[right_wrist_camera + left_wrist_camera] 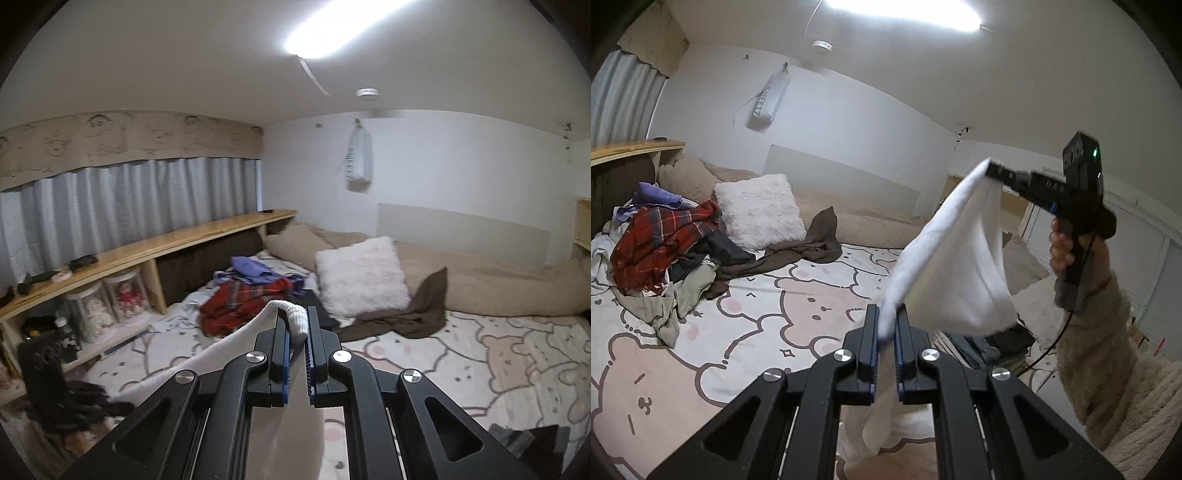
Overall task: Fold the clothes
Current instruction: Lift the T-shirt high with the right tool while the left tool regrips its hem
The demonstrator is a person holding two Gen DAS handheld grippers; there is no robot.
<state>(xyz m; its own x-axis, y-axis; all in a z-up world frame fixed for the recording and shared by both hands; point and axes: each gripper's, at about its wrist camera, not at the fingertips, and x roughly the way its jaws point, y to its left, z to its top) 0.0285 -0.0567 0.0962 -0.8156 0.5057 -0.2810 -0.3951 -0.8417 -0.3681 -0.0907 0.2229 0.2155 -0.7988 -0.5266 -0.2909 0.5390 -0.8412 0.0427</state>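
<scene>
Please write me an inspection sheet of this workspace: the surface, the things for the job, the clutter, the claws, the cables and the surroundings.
Surface: bed with bear-print sheet.
Job's things: white garment held in the air between both claws.
Clutter: clothes pile with red plaid on top; brown garment; fluffy white pillow; folded stack at the bed edge.
Claws: left claw shut on the garment; right claw shut on a ribbed edge.
Cables: black cable hanging from the right handle.
Surroundings: wooden shelf, grey curtain, ceiling light.

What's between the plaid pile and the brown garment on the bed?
The fluffy white pillow sits between the red plaid pile and the brown garment, clearest in the right wrist view.
</scene>
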